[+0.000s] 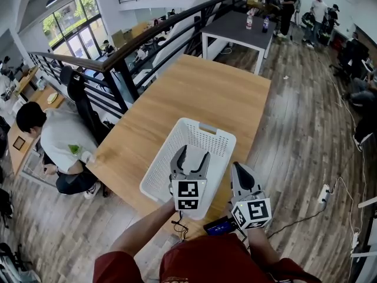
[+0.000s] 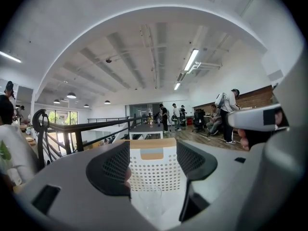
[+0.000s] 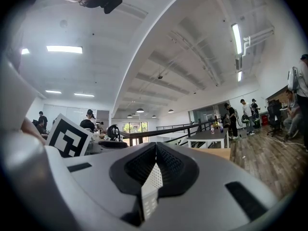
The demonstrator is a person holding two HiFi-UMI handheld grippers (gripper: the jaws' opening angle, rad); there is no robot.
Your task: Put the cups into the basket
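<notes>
One clear plastic cup [image 2: 150,196] lies inside the white perforated plastic basket [image 1: 160,161] | left gripper [image 1: 192,153] hovers above it, jaws wide, empty | right gripper [image 1: 238,168] beside basket, jaws together, empty | step: drop apparently done | next: locate another cup, none visible.

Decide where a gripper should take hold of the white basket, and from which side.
Probably the thin top rim at the handle slot in the far end wall of the white basket, from above: it sits upright and open-topped, leaving both faces of that wall free.
</notes>
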